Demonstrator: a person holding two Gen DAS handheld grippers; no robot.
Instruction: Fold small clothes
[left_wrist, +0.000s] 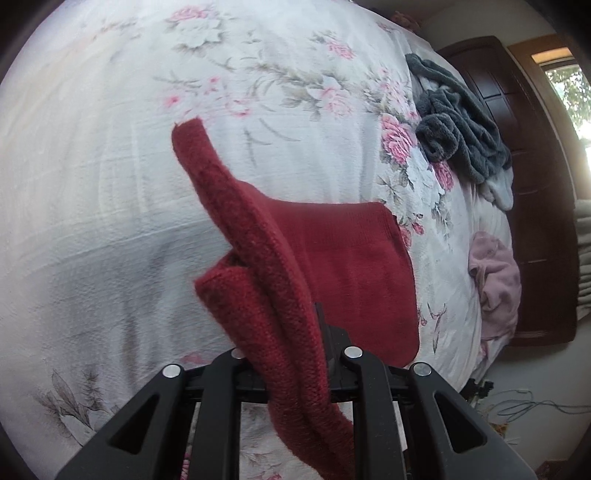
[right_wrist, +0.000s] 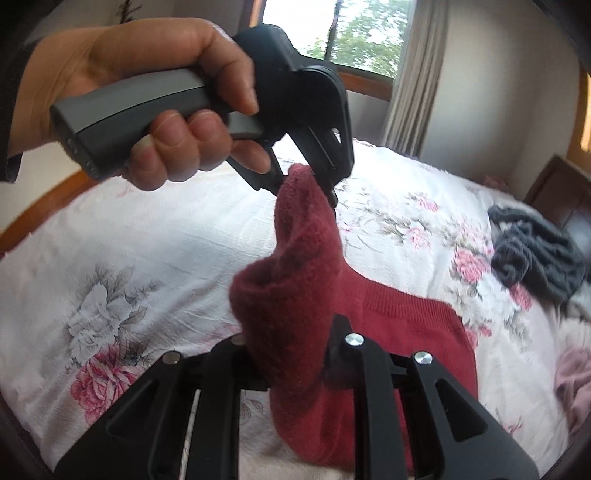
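Both tools, left (right_wrist: 328, 184) and right (right_wrist: 295, 354), grip the red cloth (left_wrist: 347, 266) above the bed (left_wrist: 110, 184). Keep the raised edge taut and lay it evenly over the flat part.

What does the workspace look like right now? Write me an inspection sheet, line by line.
Surface: bed with floral bedspread, white with pink roses.
Job's things: red knitted garment, lifted between both grippers, lower part resting on the bedspread.
Clutter: grey fluffy clothes and a pink garment near the bed's edge.
Grippers: left gripper and right gripper each shut on the red knit; hand grasps the left one's handle.
Cables: cords on the floor beside the bed.
Surroundings: dark wooden headboard, window, curtain.
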